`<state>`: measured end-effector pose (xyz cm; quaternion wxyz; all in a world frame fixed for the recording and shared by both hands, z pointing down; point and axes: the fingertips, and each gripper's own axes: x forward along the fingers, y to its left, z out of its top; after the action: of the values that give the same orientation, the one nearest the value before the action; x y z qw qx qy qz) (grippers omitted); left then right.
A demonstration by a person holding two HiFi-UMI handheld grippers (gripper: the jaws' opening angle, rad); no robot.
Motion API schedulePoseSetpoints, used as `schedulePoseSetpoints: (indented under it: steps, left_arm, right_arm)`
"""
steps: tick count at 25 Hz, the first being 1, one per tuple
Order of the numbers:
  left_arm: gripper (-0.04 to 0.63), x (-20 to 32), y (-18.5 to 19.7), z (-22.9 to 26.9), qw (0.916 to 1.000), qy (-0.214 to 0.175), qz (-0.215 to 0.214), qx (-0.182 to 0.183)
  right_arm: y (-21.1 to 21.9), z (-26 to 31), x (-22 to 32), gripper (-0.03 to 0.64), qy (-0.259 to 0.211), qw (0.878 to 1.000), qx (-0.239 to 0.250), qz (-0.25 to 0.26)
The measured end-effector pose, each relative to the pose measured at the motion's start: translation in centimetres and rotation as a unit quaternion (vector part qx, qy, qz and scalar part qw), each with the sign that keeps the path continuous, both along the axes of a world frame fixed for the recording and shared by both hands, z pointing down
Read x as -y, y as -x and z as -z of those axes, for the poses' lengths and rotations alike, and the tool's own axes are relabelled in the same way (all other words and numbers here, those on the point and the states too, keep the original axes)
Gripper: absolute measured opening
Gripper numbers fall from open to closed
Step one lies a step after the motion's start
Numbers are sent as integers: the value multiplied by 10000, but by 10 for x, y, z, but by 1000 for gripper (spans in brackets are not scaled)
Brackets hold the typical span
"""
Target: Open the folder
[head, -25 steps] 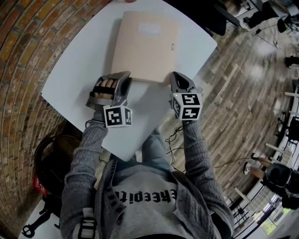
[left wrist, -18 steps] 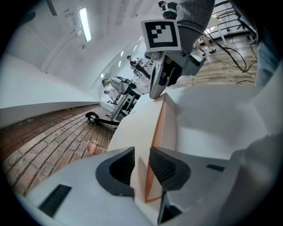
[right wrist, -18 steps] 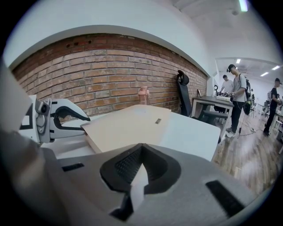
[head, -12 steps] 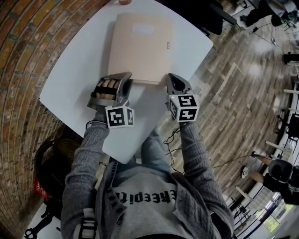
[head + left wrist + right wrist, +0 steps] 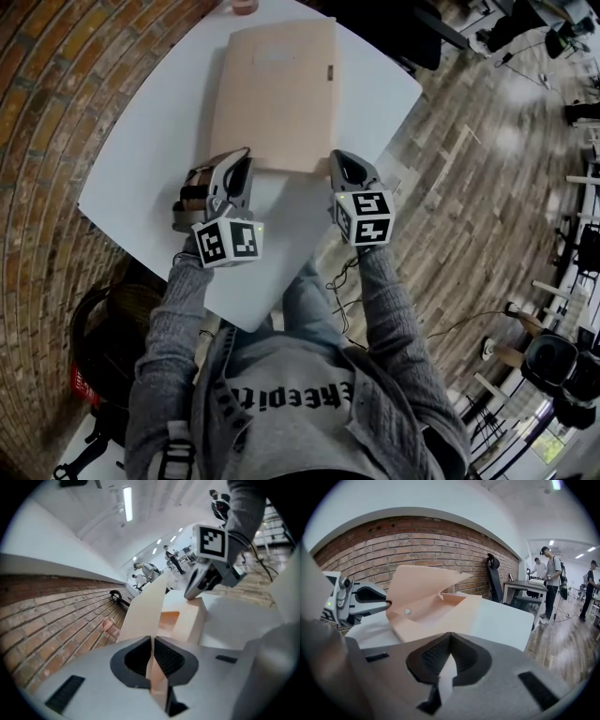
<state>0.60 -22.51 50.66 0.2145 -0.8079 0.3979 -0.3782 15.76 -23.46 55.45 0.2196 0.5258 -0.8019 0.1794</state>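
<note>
1. A flat beige card folder [image 5: 277,94] lies on a white square table [image 5: 150,159], at 12 o'clock from the person seated at the table's near edge.
2. The person wears grey knitted sleeves [image 5: 173,309] and holds a grey two-jaw tool in each hand. Each tool carries a cube with black and white square markers.
3. The left gripper [image 5: 240,167] is at the folder's 7 o'clock corner. Its own view shows the jaws pressed together on the thin beige front cover, which passes between the ribbed pads.
4. At that corner the cover is raised off the sheet beneath, so the folder gapes open on the left side. In the head view it looks nearly flat.
5. The right gripper [image 5: 339,169] is at the folder's 5 o'clock corner. Its jaws meet at the tips, and only a pale sliver shows in the gap behind them.
6. In the left gripper view, the right gripper's tip touches the lower sheet at that near corner.
7. A small round silver stud [image 5: 408,612] sits on the inner sheet, near the left gripper's tip.
8. A red brick wall [image 5: 417,541] runs along the table's 9 o'clock side.
9. A small pinkish round object [image 5: 246,5] sits at the table's far edge, partly cut off.
10. Several people [image 5: 548,583] stand by desks at 3 o'clock in the right gripper view, well apart from the table.
</note>
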Motion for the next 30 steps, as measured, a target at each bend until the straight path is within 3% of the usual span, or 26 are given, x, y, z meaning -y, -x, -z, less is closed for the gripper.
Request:
schedulePoseSetpoints:
  steps: [4, 8, 12, 16, 18, 23, 30]
  left_arm:
    - [20, 9, 26, 19, 9928, 88, 586, -1040]
    - [17, 12, 52, 26, 9751, 344, 1161, -1859]
    - [12, 17, 83, 30, 9470, 419, 1751, -2659]
    - [11, 19, 113, 30, 9068, 724, 2358, -3419]
    - [11, 20, 126, 28, 8917, 819, 2602, -3612]
    - [10, 22, 151, 16, 8686, 923, 3071, -3777]
    - [11, 21, 179, -8, 8462, 1067, 3648, -3736]
  right_arm:
    - [1, -1, 1, 2, 16, 10000, -45, -13]
    - [0, 0, 0, 2, 28, 9999, -120, -22]
    - [1, 0, 0, 2, 37, 9998, -213, -6]
    - [2, 0, -1, 2, 33, 9997, -258, -7]
    - [2, 0, 0, 2, 30, 9996, -272, -12]
    - [2, 0, 0, 2, 30, 9995, -307, -28]
    - [2, 0, 0, 2, 17, 9994, -340, -48]
